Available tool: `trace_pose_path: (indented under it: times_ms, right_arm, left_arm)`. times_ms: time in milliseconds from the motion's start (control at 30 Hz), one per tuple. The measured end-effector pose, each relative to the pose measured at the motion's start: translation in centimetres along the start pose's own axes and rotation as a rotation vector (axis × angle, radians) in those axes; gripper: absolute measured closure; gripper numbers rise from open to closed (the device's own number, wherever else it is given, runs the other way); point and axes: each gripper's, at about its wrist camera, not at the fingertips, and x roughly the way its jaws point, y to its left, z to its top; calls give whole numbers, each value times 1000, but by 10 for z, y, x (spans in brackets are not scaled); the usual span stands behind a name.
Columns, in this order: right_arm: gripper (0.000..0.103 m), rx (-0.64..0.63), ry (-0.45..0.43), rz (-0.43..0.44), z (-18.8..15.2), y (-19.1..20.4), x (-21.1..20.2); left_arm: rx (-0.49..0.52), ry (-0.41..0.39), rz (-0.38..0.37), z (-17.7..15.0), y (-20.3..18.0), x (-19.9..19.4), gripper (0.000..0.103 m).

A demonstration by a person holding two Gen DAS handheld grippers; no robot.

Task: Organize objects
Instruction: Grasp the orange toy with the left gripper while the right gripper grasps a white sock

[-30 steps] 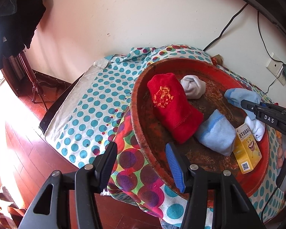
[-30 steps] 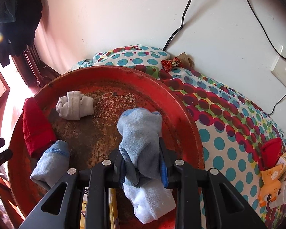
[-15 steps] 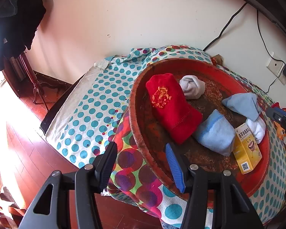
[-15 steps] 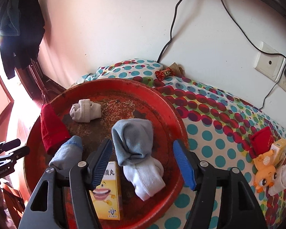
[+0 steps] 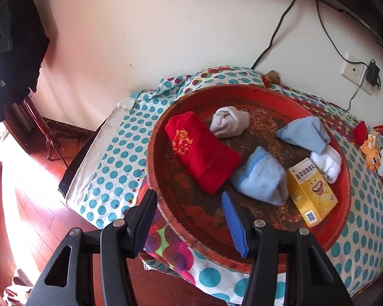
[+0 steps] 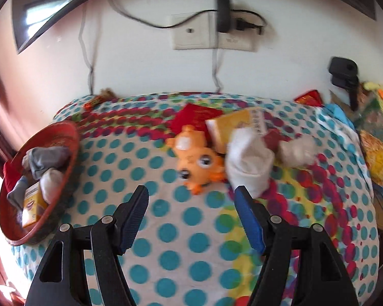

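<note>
You have a counter draped in a polka-dot cloth, filling the lower half of the right wrist view. At its left edge sits a round red tray. In the upper middle of the frame, lying directly on the cloth, you see an orange toy, a yellow box, a red pouch and a white sock, bunched together and touching.
</note>
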Motion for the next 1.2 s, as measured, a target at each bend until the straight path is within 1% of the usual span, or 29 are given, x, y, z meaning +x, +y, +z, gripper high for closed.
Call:
trace_pose_path:
  times_ms: [100,200,267,300,367,433,500,567,600,633,700,733,767,833,867,900,967,1000,1067,1133,1200]
  right_arm:
    - [35,54,9,-14,6,-31,12]
    - [34,68,5,25,11,-42,22]
    - [33,48,-1,54,13,-37,30]
    - [31,35,-4,55,14,-33,33]
    - [31,22,-5,52,16,-30,42]
    - [37,27,9,69,18,-33,53]
    - [55,35,29,87,18,-39,61]
    - [67,33,21,101,17,-46,60]
    - [69,26,17,100,16,-50,58]
    - [70,17,12,91,15,-53,56]
    - [71,-16,-2,55,11,-59,49]
    - [71,-38,0,41,9,-61,47]
    - [71,-68,-8,22,5,-63,45]
    - [71,-99,-8,3,1,-65,44]
    - [71,-90,-8,17,1,-67,44]
    - [71,-81,-5,21,1,-69,45]
    - [71,-66,10,33,2,-72,47]
    - [71,-59,17,42,2,-74,48]
    - [71,-38,28,62,2,-79,50]
    - [70,-20,38,81,2,-82,52]
    - [69,-12,48,82,2,-83,54]
  left_arm:
    - [54,19,-46,5,-29,-9,49]
    - [150,20,-72,13,-72,-19,49]
    - [215,16,-94,21,-107,-26,49]
    - [242,13,-115,26,-126,-29,49]
    - [294,16,-148,35,-166,-32,49]
    - [334,16,-188,42,-205,-32,49]
    - [359,39,-230,50,-248,-24,49]
    - [358,78,-284,58,-287,-10,49]
    - [344,108,-312,61,-305,0,49]
    - [329,138,-325,64,-322,11,49]
    - [300,200,-383,71,-353,31,49]
    - [279,230,-394,73,-366,40,49]
    - [251,273,-420,78,-380,52,49]
    - [202,331,-472,84,-395,71,49]
    - [167,352,-480,88,-403,80,49]
    - [153,365,-478,91,-411,87,49]
    - [159,377,-443,94,-425,101,49]
    - [152,369,-436,96,-430,107,47]
    - [127,377,-443,99,-437,117,44]
    - [102,378,-436,98,-443,125,42]
    - [104,370,-430,97,-450,128,41]
